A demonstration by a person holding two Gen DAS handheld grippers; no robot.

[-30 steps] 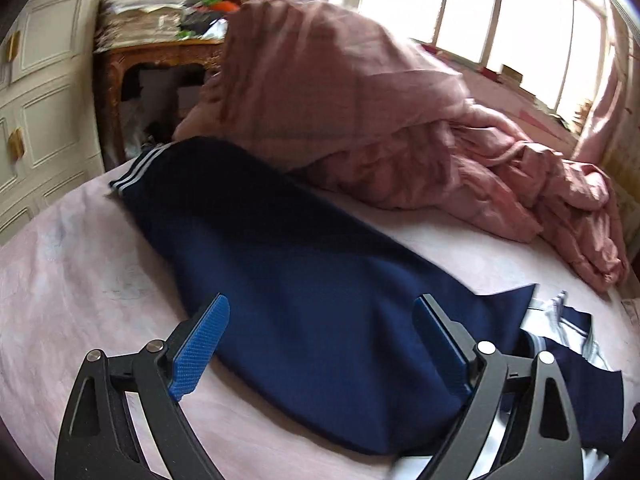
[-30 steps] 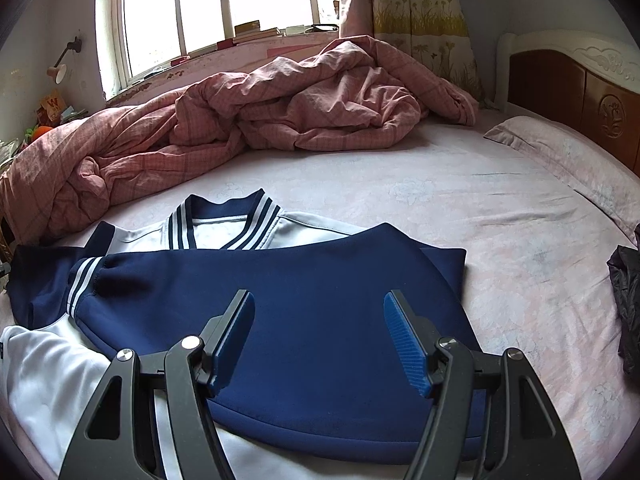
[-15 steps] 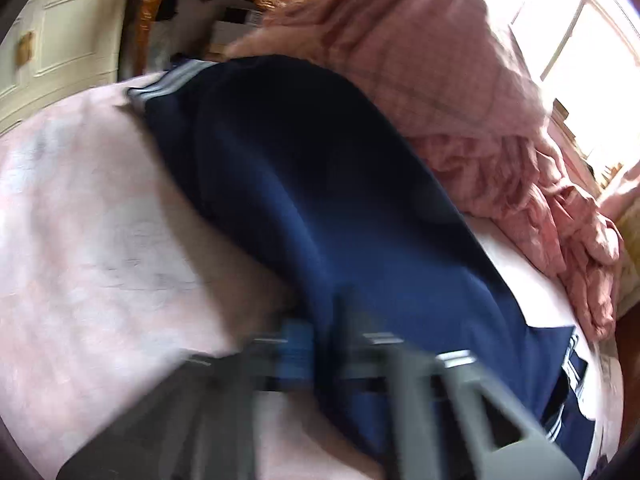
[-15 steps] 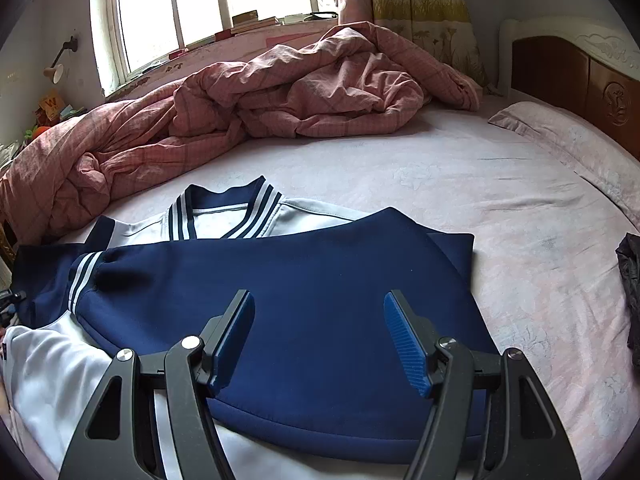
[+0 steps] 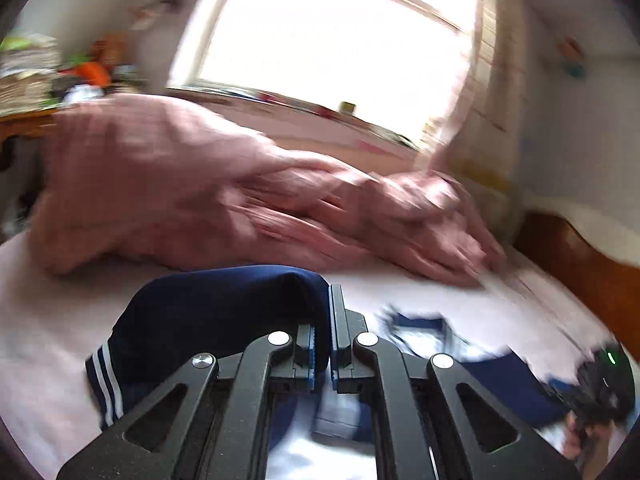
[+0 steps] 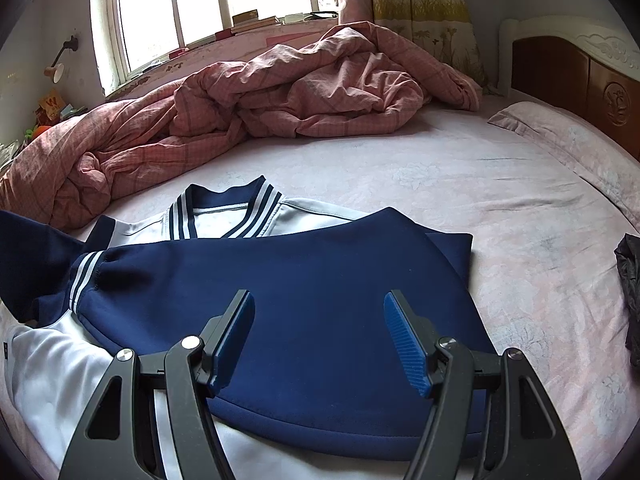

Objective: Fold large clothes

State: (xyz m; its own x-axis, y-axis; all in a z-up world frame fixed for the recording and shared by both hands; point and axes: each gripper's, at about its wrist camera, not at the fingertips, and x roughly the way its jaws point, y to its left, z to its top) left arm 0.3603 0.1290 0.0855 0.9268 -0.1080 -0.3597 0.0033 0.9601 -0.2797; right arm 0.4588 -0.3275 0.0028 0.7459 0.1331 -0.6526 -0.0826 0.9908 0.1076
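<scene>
A white jacket with navy sleeves and a striped collar lies flat on the bed. One navy sleeve is folded across its chest, and my right gripper hovers open just above it, holding nothing. My left gripper is shut on the other navy sleeve, which hangs lifted off its left finger with the striped cuff drooping. That raised sleeve also shows at the left edge of the right wrist view as navy cloth. The left wrist view is motion-blurred.
A crumpled pink quilt is piled along the far side under the window. A pillow and wooden headboard are at the right. Dark cloth lies at the right edge. Bare pink sheet stretches beyond the jacket.
My left gripper went from open over the flat sleeve to shut on it, then rose and swung right with the sleeve lifted. The right gripper stayed put and open.
</scene>
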